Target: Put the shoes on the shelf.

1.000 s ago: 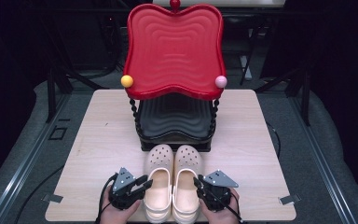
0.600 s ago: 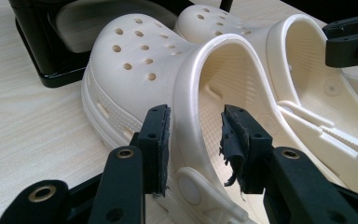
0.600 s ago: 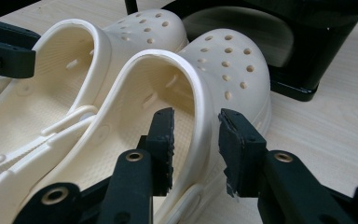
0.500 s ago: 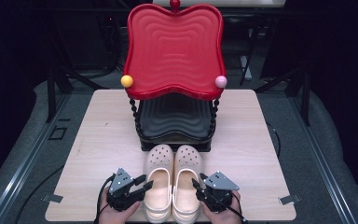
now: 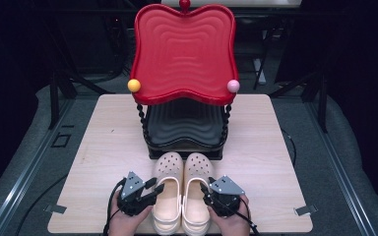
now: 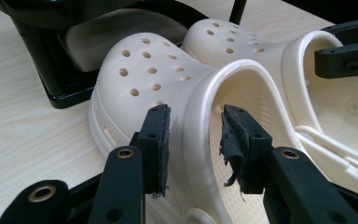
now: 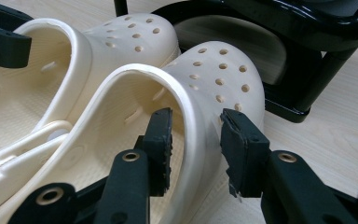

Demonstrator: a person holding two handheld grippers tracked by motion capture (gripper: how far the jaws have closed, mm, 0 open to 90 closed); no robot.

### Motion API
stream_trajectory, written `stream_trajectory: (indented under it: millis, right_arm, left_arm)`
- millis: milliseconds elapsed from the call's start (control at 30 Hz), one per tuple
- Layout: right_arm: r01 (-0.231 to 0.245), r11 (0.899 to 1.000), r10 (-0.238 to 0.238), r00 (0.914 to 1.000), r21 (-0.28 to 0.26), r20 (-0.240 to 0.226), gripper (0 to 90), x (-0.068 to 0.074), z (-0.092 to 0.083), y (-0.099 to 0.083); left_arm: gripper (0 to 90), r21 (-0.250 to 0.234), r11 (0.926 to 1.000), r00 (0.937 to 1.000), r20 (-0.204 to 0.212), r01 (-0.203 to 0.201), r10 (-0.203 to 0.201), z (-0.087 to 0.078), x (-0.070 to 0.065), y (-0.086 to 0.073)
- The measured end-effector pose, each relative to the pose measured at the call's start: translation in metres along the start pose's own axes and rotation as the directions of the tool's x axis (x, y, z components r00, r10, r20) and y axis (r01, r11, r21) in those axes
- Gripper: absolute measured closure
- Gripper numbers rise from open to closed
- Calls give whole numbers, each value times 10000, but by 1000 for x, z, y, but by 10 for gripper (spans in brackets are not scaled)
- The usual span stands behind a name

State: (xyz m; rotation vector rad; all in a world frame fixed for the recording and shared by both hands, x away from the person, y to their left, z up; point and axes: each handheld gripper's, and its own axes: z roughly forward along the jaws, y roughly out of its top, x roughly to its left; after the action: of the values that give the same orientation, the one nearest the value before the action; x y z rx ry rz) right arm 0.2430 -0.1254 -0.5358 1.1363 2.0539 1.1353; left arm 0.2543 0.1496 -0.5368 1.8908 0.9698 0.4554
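Jaws on both grippers have just been opening and now stand spread, each pair straddling a clog wall without pressing on it.

Left gripper (image 6: 191, 140): in the left gripper view, the outer side wall of the left clog (image 6: 168, 84) runs up between the two jaws. One pad sits outside the shoe, the other inside the foot opening. Visible gap between each pad and the wall, so no grip. Inner pad rubber looks frayed at its lower edge.

Right gripper (image 7: 193, 149): mirror case in the right gripper view. Outer wall of the right clog (image 7: 214, 79) passes between the jaws, one pad inside the opening, one outside over the surface (image 7: 345, 140). Pads clear of the wall on both sides, not clamped.

High view: both cream clogs lie side by side, touching, soles down, at the near edge of the surface (image 5: 103, 147), toes pointing away from the person. Left gripper (image 5: 152, 189) sits at the outer flank of the left clog (image 5: 168, 191), right gripper (image 5: 205, 191) at the outer flank of the right clog (image 5: 197, 194), roughly mid-length near the openings. A hand holds each gripper from the bottom edge.

Clog toes sit just in front of the black lower tray (image 5: 184, 128) of a two-tier stand; whether they touch its base I cannot tell. Red upper tray (image 5: 184, 49) sits above it on beaded black posts, with a yellow ball (image 5: 134, 85) and a pink ball (image 5: 233, 86) at its front corners.
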Motion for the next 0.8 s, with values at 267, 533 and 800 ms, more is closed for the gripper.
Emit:
stream_trajectory:
  millis: [267,533,800]
  right_arm:
    - [335,9993,-340,9988,170,347,700,1,4,3]
    - [604,9982,-607,9962,63,631,759,3,5,6]
    - [535,9979,-559,9959,362,704,789,4,-1,7]
  left_arm:
    - [643,45,10000,9990,-451,-60,62,6,-3,4]
    - [721,45,9978,9932,-957,-660,662,6,-11,6]
    - [768,96,9977,9905,-1189,-678,685,3,-11,6]
